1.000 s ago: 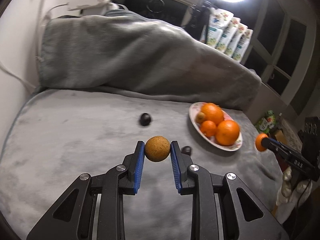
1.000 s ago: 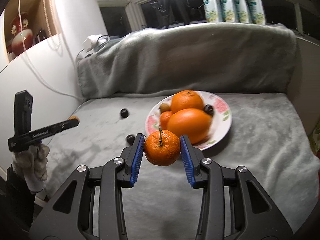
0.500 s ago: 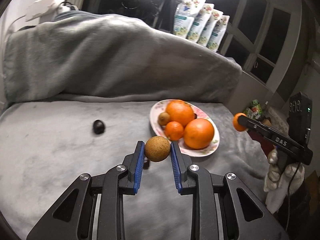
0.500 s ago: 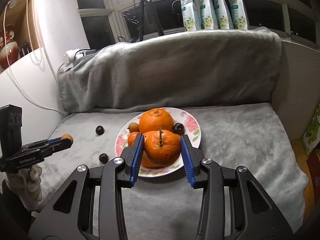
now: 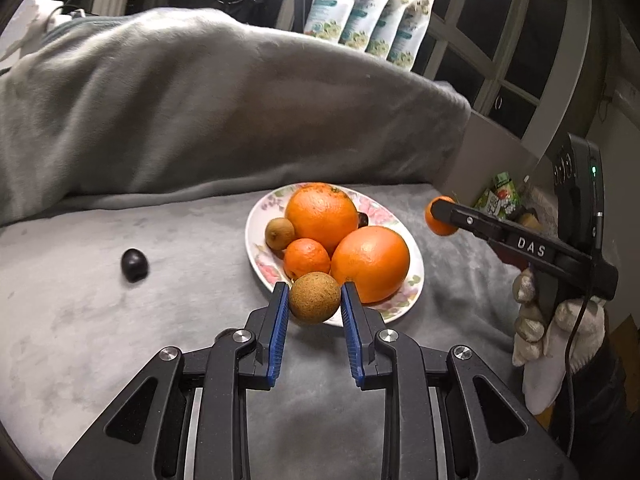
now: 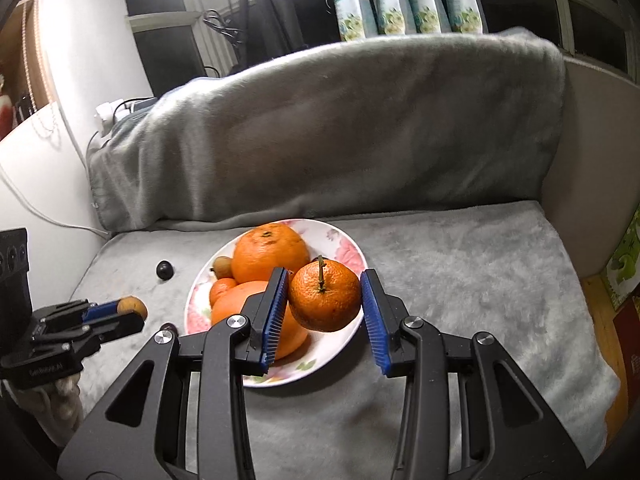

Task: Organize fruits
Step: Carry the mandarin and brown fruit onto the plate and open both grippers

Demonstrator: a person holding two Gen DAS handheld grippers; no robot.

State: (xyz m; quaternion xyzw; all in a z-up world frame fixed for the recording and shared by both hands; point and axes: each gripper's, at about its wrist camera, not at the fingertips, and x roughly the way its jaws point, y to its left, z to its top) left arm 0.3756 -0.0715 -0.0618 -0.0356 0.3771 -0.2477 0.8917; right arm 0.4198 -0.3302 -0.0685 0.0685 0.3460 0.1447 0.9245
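Note:
My left gripper [image 5: 314,300] is shut on a small round brown fruit [image 5: 315,297], held over the near rim of the flowered plate [image 5: 256,216]. My right gripper [image 6: 324,298] is shut on a stemmed mandarin [image 6: 325,296] above the plate [image 6: 344,248]. On the plate lie two big oranges [image 5: 322,212] [image 5: 370,262], a small mandarin [image 5: 306,256], a kiwi [image 5: 279,232] and a dark fruit half hidden behind them. The right gripper with its mandarin [image 5: 440,216] shows at the right of the left wrist view. At the left of the right wrist view is the left gripper with its brown fruit [image 6: 132,307].
A dark plum [image 5: 134,265] lies loose on the grey blanket [image 5: 100,320] left of the plate; a second dark fruit [image 6: 168,326] peeks out by the plate's left rim. A blanket-covered backrest [image 5: 200,112] rises behind. White gloved hands [image 5: 552,328] hold the grippers. Pouches [image 5: 360,20] line the window sill.
Both grippers have moved toward the plate with their fruits still gripped. The brown fruit now hangs at the plate's near rim and the mandarin over its middle.

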